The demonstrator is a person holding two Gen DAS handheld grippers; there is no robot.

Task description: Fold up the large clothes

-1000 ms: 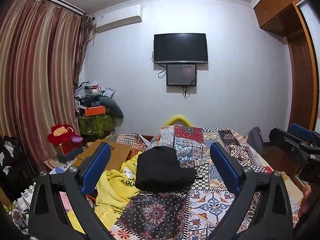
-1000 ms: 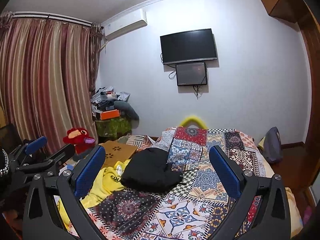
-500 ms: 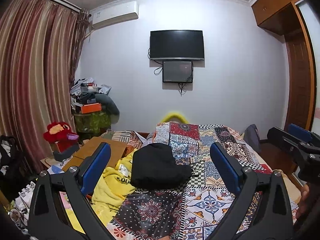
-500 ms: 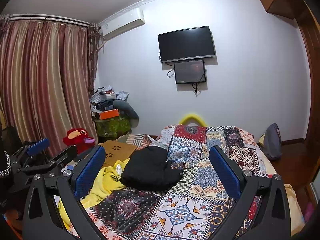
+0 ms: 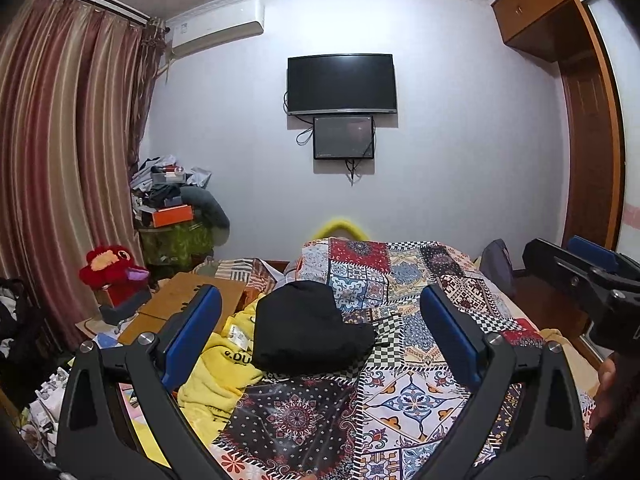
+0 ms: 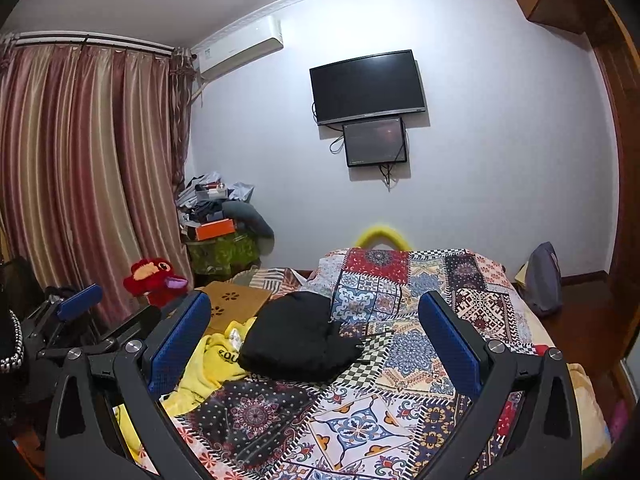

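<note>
A black garment (image 5: 308, 328) lies in a folded heap on the patchwork bedspread (image 5: 420, 280), with a crumpled yellow garment (image 5: 216, 376) against its left side. My left gripper (image 5: 320, 292) hovers open over the near end of the bed, its blue pads (image 5: 196, 332) empty. From the right wrist, the black garment (image 6: 296, 340) and yellow garment (image 6: 208, 364) sit between the fingers of my right gripper (image 6: 313, 298), also open and empty. Each gripper shows at the edge of the other's view: the right gripper (image 5: 576, 260), the left gripper (image 6: 104, 316).
A brown board (image 5: 180, 300) and a red plush toy (image 5: 110, 268) sit left of the bed, before striped curtains (image 5: 60, 160). A cluttered pile (image 5: 172, 208) fills the corner. A TV (image 5: 342, 84) hangs on the far wall. A grey bag (image 6: 540, 280) stands right of the bed.
The left wrist view has drifted slightly, so the TV and black garment sit a little further left and higher. The right wrist view barely changed. Both grippers stay open.
</note>
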